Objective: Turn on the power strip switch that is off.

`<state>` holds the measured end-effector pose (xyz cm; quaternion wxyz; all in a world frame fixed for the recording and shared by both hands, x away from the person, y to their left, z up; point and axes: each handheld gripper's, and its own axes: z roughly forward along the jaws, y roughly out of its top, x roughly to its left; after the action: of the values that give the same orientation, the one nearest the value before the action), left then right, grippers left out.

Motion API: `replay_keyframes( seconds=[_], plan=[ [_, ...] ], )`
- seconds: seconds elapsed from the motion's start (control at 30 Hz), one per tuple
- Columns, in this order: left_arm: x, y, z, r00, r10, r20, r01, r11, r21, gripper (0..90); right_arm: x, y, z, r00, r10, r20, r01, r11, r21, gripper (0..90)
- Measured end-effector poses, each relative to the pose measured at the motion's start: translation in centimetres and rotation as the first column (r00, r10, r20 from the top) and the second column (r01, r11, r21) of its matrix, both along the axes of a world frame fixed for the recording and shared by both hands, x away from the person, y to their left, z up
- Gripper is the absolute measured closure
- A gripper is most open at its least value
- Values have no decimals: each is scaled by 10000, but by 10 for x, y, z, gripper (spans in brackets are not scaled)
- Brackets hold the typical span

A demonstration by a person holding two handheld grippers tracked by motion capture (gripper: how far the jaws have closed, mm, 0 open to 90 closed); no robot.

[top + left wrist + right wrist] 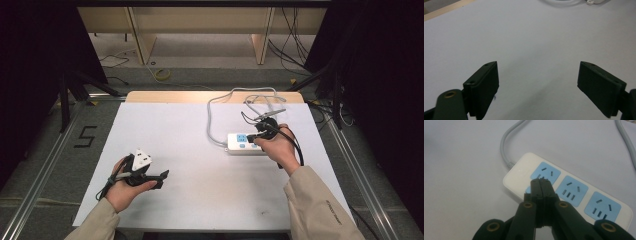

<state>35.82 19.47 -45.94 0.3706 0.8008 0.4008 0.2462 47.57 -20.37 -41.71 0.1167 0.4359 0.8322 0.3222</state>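
A white power strip with three blue socket faces lies right of the table's middle. Its grey cable loops toward the back edge. My right gripper is shut with nothing between the jaws. In the right gripper view its closed tips rest on or just over the strip's cable end, by the first socket and a small blue patch. Whether they touch it is unclear. My left gripper hovers at the front left, far from the strip. Its jaws stand wide open over bare white surface.
A white sheet covers the table, and a wooden strip shows at the back edge. Thin dark and grey wires lie behind the power strip. The strip's end and its cable show at the top of the left gripper view.
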Motion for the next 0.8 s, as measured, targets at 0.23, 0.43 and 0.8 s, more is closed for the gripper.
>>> replay_keyframes(
  seconds=[0.23, 0.43, 0.8],
  plan=[
    [0, 0, 0, 10000, -15, 8, 15, 10000, -9, 172, 3, 2, -4, 9999, -49, -105, 49, 10000, -52, 900],
    [0, -1, 0, 10000, -28, 5, 28, 10000, -16, 172, 7, 7, -4, 9999, -6, -167, 2, 9997, -227, 900],
    [0, -1, 0, 10000, -36, -15, 36, 10000, -31, 172, 11, 15, 0, 9997, 75, -229, -84, 9992, -384, 900]
  ],
)
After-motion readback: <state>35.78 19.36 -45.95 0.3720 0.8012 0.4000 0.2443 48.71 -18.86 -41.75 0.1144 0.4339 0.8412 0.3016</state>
